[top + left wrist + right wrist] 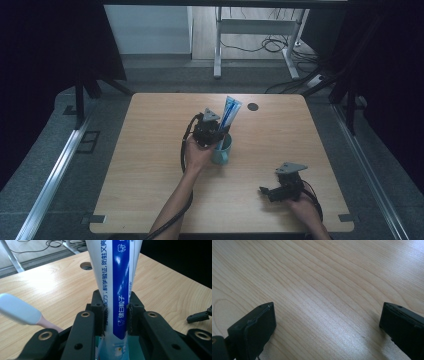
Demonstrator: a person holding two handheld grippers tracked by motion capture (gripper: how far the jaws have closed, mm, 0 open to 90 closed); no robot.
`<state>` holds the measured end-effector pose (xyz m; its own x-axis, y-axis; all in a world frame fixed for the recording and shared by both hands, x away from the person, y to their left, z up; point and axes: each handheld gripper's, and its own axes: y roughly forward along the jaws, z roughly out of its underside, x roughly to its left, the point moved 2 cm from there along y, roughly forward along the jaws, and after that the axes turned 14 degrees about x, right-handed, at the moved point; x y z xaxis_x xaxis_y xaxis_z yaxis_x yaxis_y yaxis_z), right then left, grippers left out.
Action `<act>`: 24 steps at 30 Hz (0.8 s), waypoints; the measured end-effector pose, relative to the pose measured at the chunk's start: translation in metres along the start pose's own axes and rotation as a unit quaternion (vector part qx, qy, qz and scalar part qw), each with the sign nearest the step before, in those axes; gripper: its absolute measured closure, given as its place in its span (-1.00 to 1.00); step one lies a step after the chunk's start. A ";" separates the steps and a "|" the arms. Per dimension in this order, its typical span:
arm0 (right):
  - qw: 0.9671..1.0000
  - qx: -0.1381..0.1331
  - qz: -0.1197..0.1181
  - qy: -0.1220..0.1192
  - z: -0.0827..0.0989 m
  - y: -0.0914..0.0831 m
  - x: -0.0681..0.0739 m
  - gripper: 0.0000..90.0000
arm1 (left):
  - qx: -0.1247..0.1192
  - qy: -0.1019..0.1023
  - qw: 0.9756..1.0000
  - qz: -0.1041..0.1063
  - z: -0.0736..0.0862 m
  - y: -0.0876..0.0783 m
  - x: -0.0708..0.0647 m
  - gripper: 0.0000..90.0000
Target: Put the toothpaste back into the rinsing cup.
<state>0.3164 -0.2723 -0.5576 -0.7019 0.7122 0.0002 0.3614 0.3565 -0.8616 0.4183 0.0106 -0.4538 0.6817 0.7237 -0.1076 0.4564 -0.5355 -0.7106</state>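
A white and blue toothpaste tube (230, 114) stands upright with its lower end inside a teal mug (222, 150) near the middle of the table. My left gripper (216, 133) is shut on the tube just above the mug; in the left gripper view the tube (117, 277) is squeezed between both pads (103, 317). A toothbrush handle (22, 312), pale blue and pink, leans out at the left of that view. My right gripper (265, 191) rests near the table's front right, open, with bare wood between its fingertips (259, 325).
The wooden table (150, 165) has a round cable hole (253, 106) at its far edge. Beyond it are a desk frame and cables (270, 45) on the floor. Dark curtains hang on both sides.
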 end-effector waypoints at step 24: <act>1.000 0.000 0.000 0.000 0.000 0.000 0.000 -0.99 | 0.009 -0.005 1.000 0.010 0.014 0.009 -0.001 0.58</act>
<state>0.3164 -0.2723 -0.5576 -0.7017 0.7124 -0.0004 0.3623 0.3563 -0.8613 0.4136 0.0107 -0.4697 0.6844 0.7176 -0.1291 0.4322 -0.5419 -0.7208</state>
